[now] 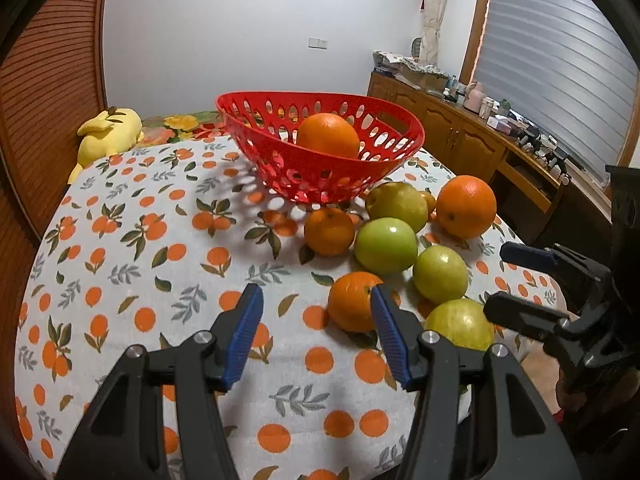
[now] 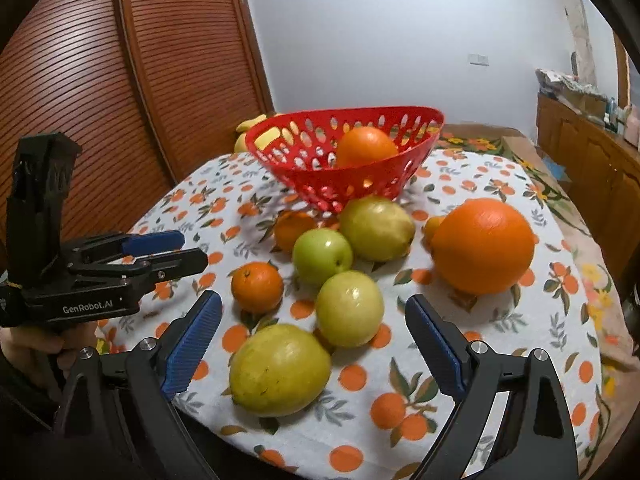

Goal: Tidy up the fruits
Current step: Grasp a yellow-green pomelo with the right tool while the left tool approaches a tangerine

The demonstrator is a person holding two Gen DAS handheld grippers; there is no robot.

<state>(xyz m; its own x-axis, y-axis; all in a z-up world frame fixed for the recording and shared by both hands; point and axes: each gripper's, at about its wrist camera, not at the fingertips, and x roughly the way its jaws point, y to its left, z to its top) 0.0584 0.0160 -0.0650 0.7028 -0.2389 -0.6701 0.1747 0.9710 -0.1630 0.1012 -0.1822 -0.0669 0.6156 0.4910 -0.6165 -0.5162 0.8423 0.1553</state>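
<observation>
- The red basket (image 1: 320,168) stands toward the far side of the bench (image 1: 120,280), which is covered by a cloth printed with oranges and leaves.
- One large orange (image 1: 329,135) lies inside the basket.
- The rest of the fruit sits loose on the cloth in front of the basket: a second big orange (image 2: 483,246) to the right, well apart from the nearest small one.
- A small orange (image 1: 329,231) lies just below the basket's near rim, and another small orange (image 2: 257,287) lies nearer the camera on the left of the cluster.
- Two green apples (image 2: 322,256) (image 2: 349,309) lie close together in the middle, apparently touching.
- A yellow-green pear-like fruit (image 2: 377,228) lies behind them, and a second one (image 2: 280,370) lies nearest the right wrist camera.
- The left gripper (image 1: 316,324) hovers above the cloth with its jaws parted and nothing between them; the near small orange is just beside its right finger.
- The right gripper (image 2: 314,346) has its jaws spread wide, released, holding nothing; the near yellow-green fruit and one apple show between the fingers.
- A yellow plush toy (image 1: 106,134) lies beyond the bench at the left.
</observation>
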